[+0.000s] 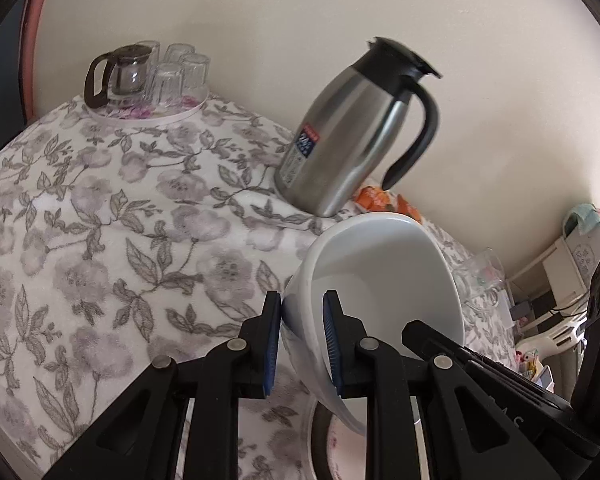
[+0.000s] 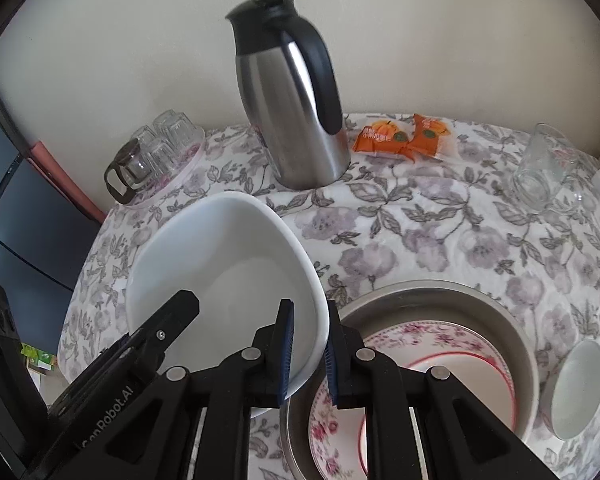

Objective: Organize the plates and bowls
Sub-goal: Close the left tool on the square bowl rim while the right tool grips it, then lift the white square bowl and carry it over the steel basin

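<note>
White bowl (image 2: 228,276) — floral grey tablecloth (image 2: 440,240).

Along the black body of the left gripper (image 2: 112,396), as seen from the right wrist, white letters read "onRobot.AI", with the start cut off. The steel thermos jug (image 1: 348,140) carries a red and blue sticker (image 1: 307,142) showing what looks like "24", its finer print too small to read. The orange snack packets (image 2: 404,138) bear printed characters too blurred to make out.
</note>
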A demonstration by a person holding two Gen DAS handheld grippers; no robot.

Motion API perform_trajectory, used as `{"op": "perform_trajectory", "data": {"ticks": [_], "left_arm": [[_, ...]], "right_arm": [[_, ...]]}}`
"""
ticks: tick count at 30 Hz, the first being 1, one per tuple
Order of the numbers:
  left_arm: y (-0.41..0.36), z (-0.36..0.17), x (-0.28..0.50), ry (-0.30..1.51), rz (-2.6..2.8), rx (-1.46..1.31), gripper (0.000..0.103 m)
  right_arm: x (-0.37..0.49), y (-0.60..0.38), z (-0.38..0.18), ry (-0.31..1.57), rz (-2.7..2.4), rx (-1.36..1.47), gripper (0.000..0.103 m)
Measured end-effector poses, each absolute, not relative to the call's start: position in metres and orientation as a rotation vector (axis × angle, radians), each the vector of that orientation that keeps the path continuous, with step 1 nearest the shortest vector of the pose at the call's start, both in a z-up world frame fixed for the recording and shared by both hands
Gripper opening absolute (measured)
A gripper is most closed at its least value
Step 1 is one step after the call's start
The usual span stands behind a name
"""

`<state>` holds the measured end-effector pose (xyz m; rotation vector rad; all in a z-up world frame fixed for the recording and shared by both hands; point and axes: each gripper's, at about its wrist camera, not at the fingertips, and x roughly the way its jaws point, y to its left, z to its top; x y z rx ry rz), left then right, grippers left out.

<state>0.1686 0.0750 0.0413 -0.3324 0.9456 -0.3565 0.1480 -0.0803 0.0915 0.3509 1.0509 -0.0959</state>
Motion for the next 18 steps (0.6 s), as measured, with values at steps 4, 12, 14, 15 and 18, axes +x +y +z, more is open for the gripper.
{"op": "perform_trajectory", "data": {"ticks": [4, 12, 14, 15, 18], "left_arm": [[0.069, 0.058, 0.153, 0.914, -0.384, -0.327, 0.022], [0.052, 0.074, 0.128, 0.893, -0.434, -0.320, 0.022], [0.045, 0.076, 0.121, 0.890, -0.447, -0.309, 0.022], [0.042, 0.077, 0.118, 0.890, -0.454, -0.304, 0.022], [0.031, 0.078, 0.109, 0.894, -0.472, -0.291, 0.022]], "right_arm": [[0.129, -0.092, 0.105, 1.036, -0.082, 0.400, 0.015], [0.092, -0.112, 0.126, 0.965, -0.087, 0.428, 0.018], [0.084, -0.118, 0.128, 0.950, -0.094, 0.444, 0.018], [0.078, -0.122, 0.128, 0.943, -0.101, 0.453, 0.018], [0.063, -0.131, 0.130, 0.920, -0.130, 0.465, 0.018]]}}
